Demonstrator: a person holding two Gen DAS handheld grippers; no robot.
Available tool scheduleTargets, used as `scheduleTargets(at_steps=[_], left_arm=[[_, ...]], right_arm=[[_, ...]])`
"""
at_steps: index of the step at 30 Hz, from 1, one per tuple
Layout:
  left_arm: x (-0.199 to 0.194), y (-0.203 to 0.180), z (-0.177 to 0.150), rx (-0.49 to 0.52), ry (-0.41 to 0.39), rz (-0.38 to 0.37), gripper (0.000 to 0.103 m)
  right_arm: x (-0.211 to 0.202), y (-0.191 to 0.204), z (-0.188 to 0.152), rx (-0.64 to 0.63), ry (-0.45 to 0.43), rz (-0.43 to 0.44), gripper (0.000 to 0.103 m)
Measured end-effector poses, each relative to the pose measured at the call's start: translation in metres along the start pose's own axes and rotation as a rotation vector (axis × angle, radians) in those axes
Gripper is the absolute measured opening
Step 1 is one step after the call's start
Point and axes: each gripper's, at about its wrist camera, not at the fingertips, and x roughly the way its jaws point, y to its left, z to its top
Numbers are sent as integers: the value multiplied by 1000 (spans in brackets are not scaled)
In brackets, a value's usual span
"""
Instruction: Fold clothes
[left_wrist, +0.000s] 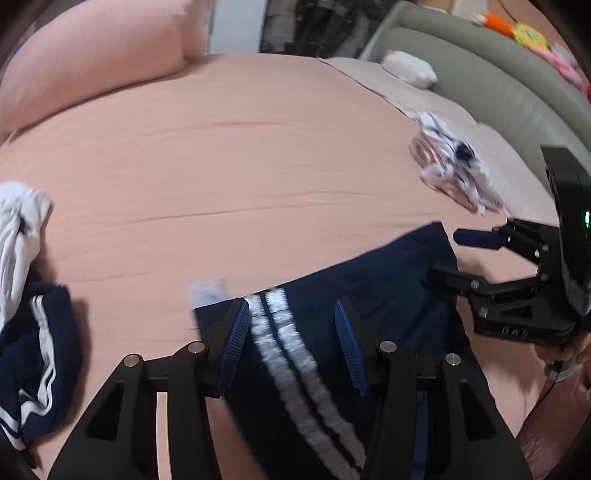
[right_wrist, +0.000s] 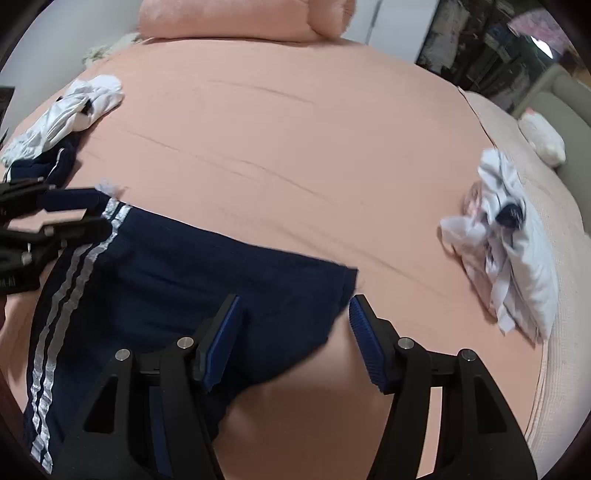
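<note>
1. A pair of navy shorts (right_wrist: 177, 280) with two white side stripes (left_wrist: 291, 354) lies on the pink bed sheet (left_wrist: 221, 177), filling the lower centre of both wrist views.
2. In the right wrist view the garment's long axis runs from lower left up toward centre right, its top hem slanting down to a corner at middle right; the stripes run down the left edge.
3. The left gripper (left_wrist: 291, 332) hangs over the striped side, jaws spread wide with the stripes between them, nothing clasped.
4. The right gripper (right_wrist: 295, 332) is also released, its fingers parted at the garment's right corner; whether they touch the cloth I cannot tell.
5. A heap of white and navy clothes (left_wrist: 22, 280) sits at the left edge of the left wrist view.
6. A crumpled white and pink bundle (right_wrist: 506, 243) lies at the right, well apart from the shorts.
7. A pink pillow (left_wrist: 99, 55) rests at the upper left.
</note>
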Motion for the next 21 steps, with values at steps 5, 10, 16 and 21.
scheduleTargets(at_steps=[5, 10, 16, 21], left_arm=[[11, -18, 18, 128, 23, -46, 50], [25, -28, 26, 268, 69, -119, 50], [36, -33, 23, 331, 120, -174, 38], [32, -30, 24, 314, 109, -190, 26]], right_arm=[[0, -23, -1, 93, 4, 15, 61], [4, -34, -7, 150, 20, 26, 63], [11, -37, -17, 183, 33, 75, 63], [24, -41, -11, 172, 59, 89, 63]])
